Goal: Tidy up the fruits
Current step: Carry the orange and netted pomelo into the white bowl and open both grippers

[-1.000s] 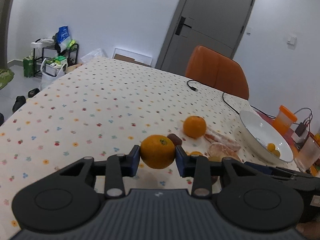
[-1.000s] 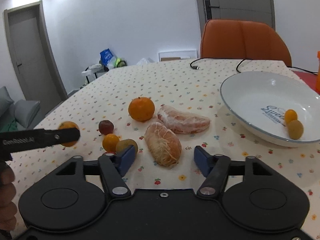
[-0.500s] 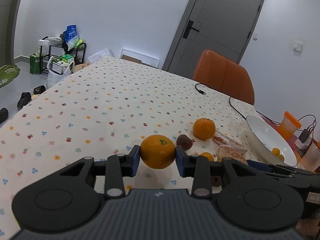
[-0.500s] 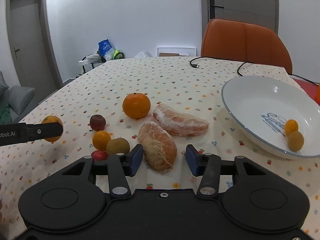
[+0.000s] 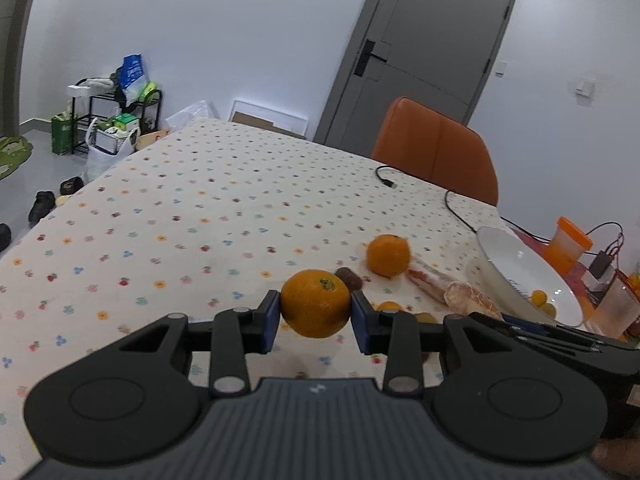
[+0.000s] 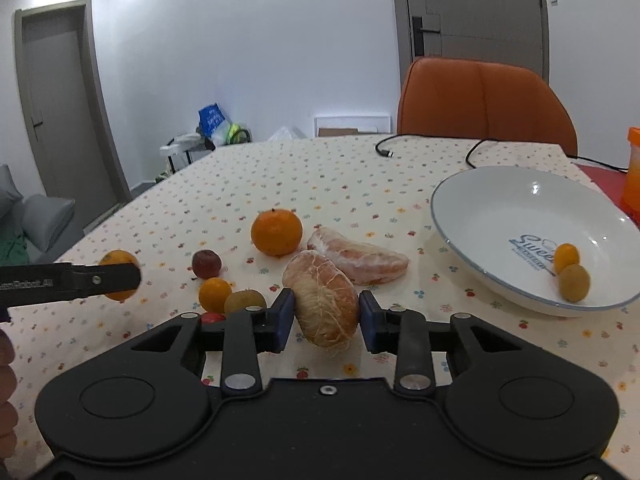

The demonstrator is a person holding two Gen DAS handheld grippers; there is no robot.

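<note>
My left gripper (image 5: pixel 315 317) is shut on an orange (image 5: pixel 315 303) and holds it above the flowered tablecloth; it shows at the left of the right wrist view (image 6: pixel 118 275). My right gripper (image 6: pixel 327 320) has its pads against both sides of a peeled pomelo segment (image 6: pixel 326 302) that rests on the cloth. A second pomelo segment (image 6: pixel 358 255) lies just behind it. Another orange (image 6: pixel 276 231), a dark red fruit (image 6: pixel 206 264), a small orange fruit (image 6: pixel 215 293) and a greenish fruit (image 6: pixel 245 301) lie to the left. A white bowl (image 6: pixel 500 200) at the right holds two small fruits (image 6: pixel 570 266).
An orange chair (image 6: pixel 484 104) stands behind the table. A black cable (image 6: pixel 432 145) lies on the far part of the cloth. An orange-lidded cup (image 5: pixel 568 245) and a charger stand beyond the bowl. A shelf with bags (image 5: pixel 116 112) stands on the floor at the left.
My right gripper has moved forward and its jaws have narrowed from wide open to touching the pomelo segment. My left gripper has kept hold of the orange and drifted slightly back and left.
</note>
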